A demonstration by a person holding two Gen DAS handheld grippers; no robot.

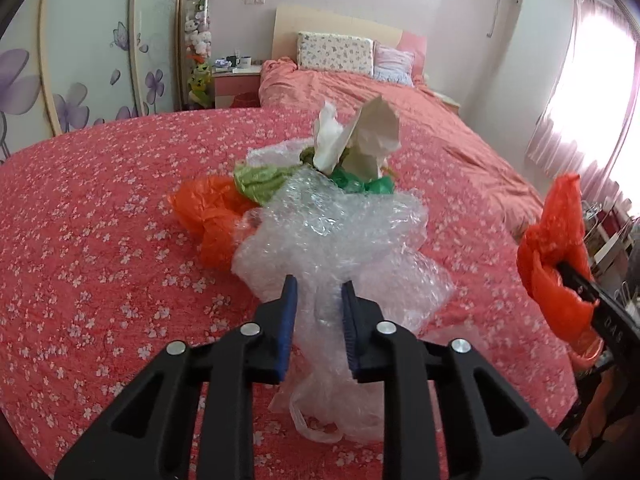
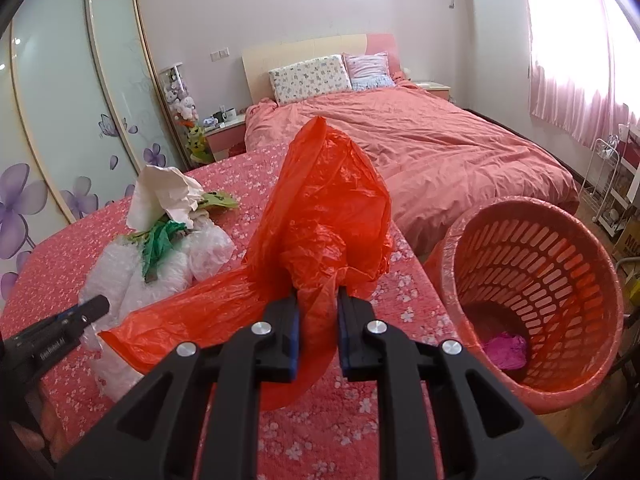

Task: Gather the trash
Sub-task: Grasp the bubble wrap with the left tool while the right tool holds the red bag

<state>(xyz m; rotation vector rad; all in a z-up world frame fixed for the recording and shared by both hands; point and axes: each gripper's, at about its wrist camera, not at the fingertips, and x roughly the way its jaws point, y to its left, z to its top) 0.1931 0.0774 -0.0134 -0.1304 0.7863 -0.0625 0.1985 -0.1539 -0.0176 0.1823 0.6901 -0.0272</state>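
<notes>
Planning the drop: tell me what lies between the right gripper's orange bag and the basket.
Only flowered tablecloth; in the right wrist view the orange bag in the right gripper hangs beside the basket.

A bedroom with pale pink walls [image 2: 320, 8]. At the far wall stands a wide bed [image 2: 440, 148] under a rumpled coral-red duvet, with a pale wooden headboard [image 2: 304, 46], a white floral pillow [image 2: 308, 78] and a pink striped pillow [image 2: 366, 68] beside it. Nearer lies a red bedspread printed with small white blossoms [image 1: 100, 220]. On the left, curved frosted-glass wardrobe doors with purple flower decals [image 2: 60, 120] stand next to a tall clear tube of plush toys [image 1: 199, 48] and a pink nightstand [image 1: 236, 84] carrying mugs. On the right, bright daylight pours through sheer pink curtains [image 2: 576, 52]; a white wire rack [image 2: 608, 176] stands below them on the wooden floor.
</notes>
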